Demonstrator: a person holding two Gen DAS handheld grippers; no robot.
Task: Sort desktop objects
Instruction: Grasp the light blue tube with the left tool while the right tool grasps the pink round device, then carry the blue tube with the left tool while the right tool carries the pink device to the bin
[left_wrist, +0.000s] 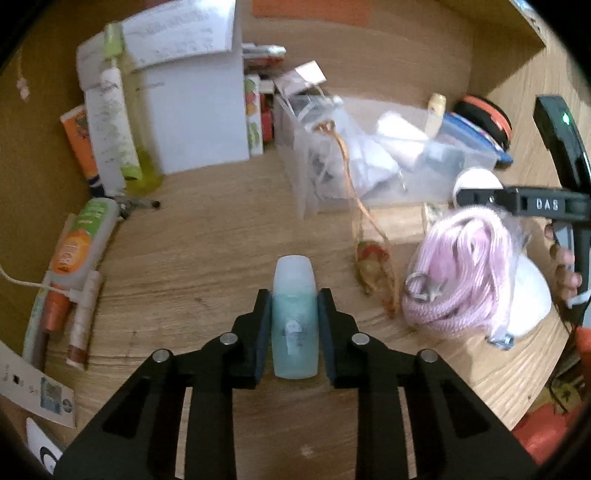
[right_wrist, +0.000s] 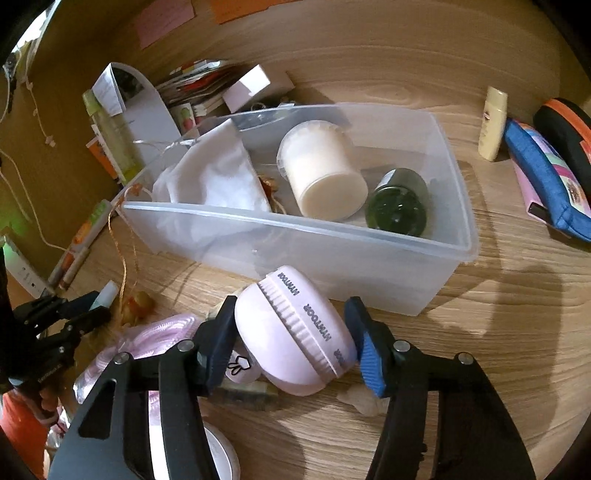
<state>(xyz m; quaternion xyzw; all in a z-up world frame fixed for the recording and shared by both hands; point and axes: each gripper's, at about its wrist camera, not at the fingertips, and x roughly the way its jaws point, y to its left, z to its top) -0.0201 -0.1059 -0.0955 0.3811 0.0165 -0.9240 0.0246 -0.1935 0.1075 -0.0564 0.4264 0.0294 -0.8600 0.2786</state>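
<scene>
My left gripper (left_wrist: 294, 299) is shut on a small teal bottle (left_wrist: 294, 325) with a frosted cap, which lies on the wooden desk (left_wrist: 207, 258) pointing away from me. In the right wrist view my right gripper (right_wrist: 291, 336) is shut on a round pink case (right_wrist: 295, 332) with a ribbed seam, both blue pads against its sides. The case sits just in front of a clear plastic bin (right_wrist: 458, 206) that holds a white cloth (right_wrist: 218, 177), a cream jar (right_wrist: 321, 173) and a dark green bottle (right_wrist: 399, 206). The left gripper (right_wrist: 92, 306) shows at the left edge of that view.
A coil of pink cord (left_wrist: 461, 273) and an orange charm on a string (left_wrist: 373, 269) lie between the grippers. Tubes and bottles (left_wrist: 81, 240) line the left wall beside a white box (left_wrist: 199, 118). A blue pouch (right_wrist: 546, 177) and a small cream bottle (right_wrist: 491, 125) lie right of the bin.
</scene>
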